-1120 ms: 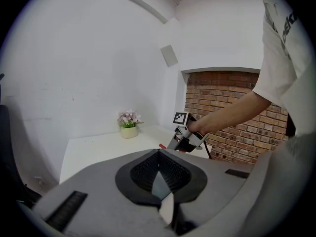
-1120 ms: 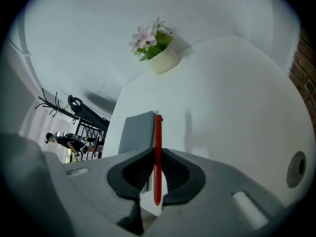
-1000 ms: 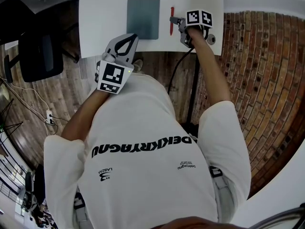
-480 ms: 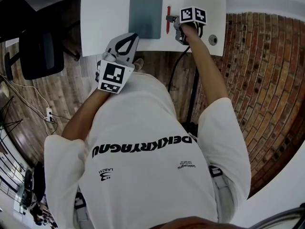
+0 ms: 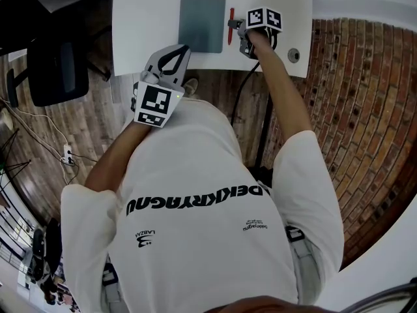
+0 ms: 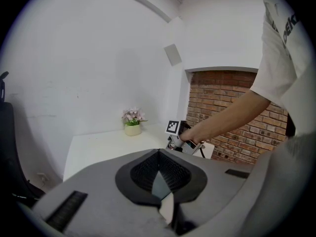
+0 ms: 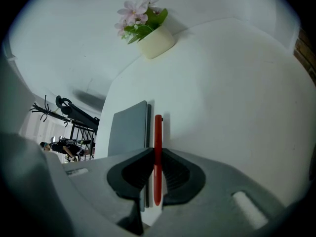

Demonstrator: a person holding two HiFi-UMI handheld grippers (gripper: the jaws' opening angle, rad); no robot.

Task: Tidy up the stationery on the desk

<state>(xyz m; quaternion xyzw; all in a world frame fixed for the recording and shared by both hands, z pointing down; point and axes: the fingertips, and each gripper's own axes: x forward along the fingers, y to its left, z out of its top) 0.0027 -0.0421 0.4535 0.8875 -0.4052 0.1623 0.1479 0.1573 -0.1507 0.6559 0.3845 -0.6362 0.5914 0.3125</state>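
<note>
Count: one grey notebook (image 5: 202, 23), one red pen (image 5: 230, 13) and one flower pot (image 7: 155, 42) on the white desk (image 5: 143, 18). Your right gripper (image 5: 234, 27) clamps the pen just beside the notebook's right edge, with bare desk to its right. Your left gripper (image 5: 180, 49) is closed and empty at the near desk edge. Since a second ago, the pen has come nearer the notebook.

The white desk (image 5: 143, 25) carries a grey notebook (image 5: 202, 23) and, well apart, a flowerpot (image 7: 155, 42) (pink blooms).
</note>
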